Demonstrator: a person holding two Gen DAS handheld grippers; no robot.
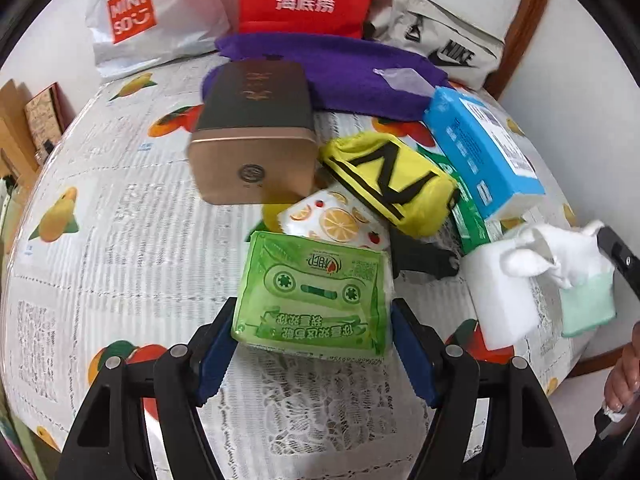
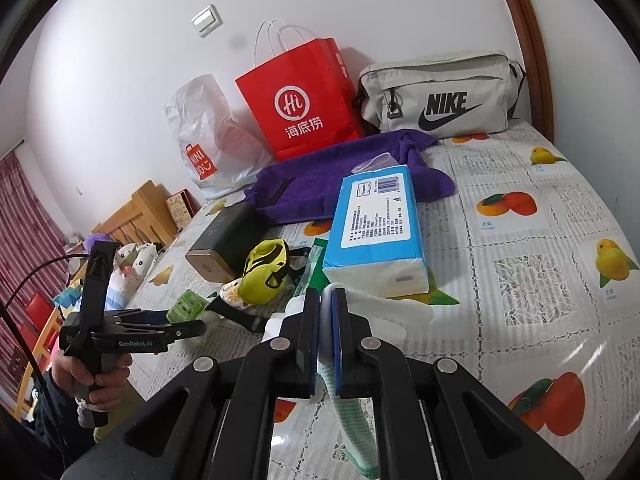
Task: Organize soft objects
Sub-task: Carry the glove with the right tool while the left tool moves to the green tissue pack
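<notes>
My left gripper [image 1: 312, 332] is shut on a green tissue pack [image 1: 316, 292] with a cassette print, held just above the table; it also shows in the right wrist view [image 2: 186, 304]. My right gripper [image 2: 326, 300] is shut on a white and mint cloth [image 2: 352, 412], seen in the left wrist view [image 1: 568, 272] beside a white sponge block [image 1: 500, 300]. Behind lie an orange-print tissue pack [image 1: 332, 220], a yellow pouch [image 1: 392, 184], a blue tissue pack [image 2: 376, 224] and a purple towel [image 2: 320, 176].
A brown box [image 1: 256, 132] lies on the fruit-print tablecloth [image 2: 540, 280]. At the back wall stand a red paper bag [image 2: 304, 100], a white Miniso bag [image 2: 208, 144] and a grey Nike bag [image 2: 440, 96]. A wooden chair [image 2: 136, 216] stands left.
</notes>
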